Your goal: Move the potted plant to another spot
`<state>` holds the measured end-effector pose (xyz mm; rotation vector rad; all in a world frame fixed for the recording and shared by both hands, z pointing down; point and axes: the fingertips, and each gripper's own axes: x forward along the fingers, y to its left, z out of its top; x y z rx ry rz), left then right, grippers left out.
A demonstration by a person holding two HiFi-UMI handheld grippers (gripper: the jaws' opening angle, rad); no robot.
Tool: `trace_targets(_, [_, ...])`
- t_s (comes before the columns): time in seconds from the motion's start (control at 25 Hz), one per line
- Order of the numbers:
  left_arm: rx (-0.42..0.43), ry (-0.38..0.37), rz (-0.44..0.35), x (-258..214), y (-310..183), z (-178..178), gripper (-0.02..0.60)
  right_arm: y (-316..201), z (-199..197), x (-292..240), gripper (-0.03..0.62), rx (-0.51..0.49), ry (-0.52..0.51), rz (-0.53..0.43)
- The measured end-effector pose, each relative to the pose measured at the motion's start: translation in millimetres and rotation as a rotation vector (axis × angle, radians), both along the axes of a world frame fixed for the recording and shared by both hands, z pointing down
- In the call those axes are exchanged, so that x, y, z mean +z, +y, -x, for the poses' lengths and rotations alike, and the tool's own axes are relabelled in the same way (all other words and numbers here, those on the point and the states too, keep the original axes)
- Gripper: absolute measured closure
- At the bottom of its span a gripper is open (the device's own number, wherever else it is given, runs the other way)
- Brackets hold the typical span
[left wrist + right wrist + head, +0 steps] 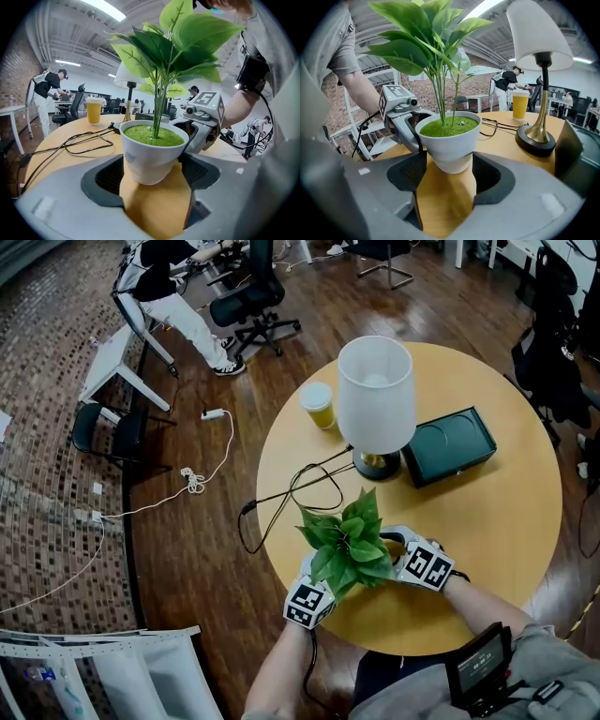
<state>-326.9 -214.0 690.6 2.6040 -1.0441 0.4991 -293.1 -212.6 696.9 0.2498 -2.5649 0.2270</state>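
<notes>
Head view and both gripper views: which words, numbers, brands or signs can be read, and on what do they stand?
No text can be read.
Marker cube at left, marker cube at right: black-and-white squares, no letters.
Chest device screen: too small to read.
Green box: no print visible.

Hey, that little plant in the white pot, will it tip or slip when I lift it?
Probably light: the pot is small and the leaves look artificial. Likely top-heavy, since they stand tall above a narrow base, so a high push may tip it. The smooth, tapered wall could slip down between the pads.
</notes>
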Motion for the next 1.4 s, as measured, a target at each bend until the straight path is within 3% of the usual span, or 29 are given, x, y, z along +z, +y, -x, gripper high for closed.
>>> trace_targets(0.44, [-0.028, -0.009, -0.003, -1.7, 8.7, 9.0, 0.172, -2.9, -9.2, -7.5, 0.296, 0.046, -0.017, 0.001])
trace_targets(0.8, [-0.047, 0.028, -0.013, -34.1, 29.7, 10.9, 0.183, 10.8, -15.1, -44.4, 0.299, 0.078, -0.041, -0.029])
trace_targets(1.16, [-0.043, 0.103, -0.085, -82.0, 70.9, 1.7, 0.268, 50.6, -22.6, -94.7, 0.325, 0.103, -0.079, -0.063])
trace_targets(1.4, [-0.047, 0.122, -0.115, -103.3, 94.2, -24.7, 0.369, 75.7, -39.7, -111.3, 0.342, 0.117, -0.135, -0.056])
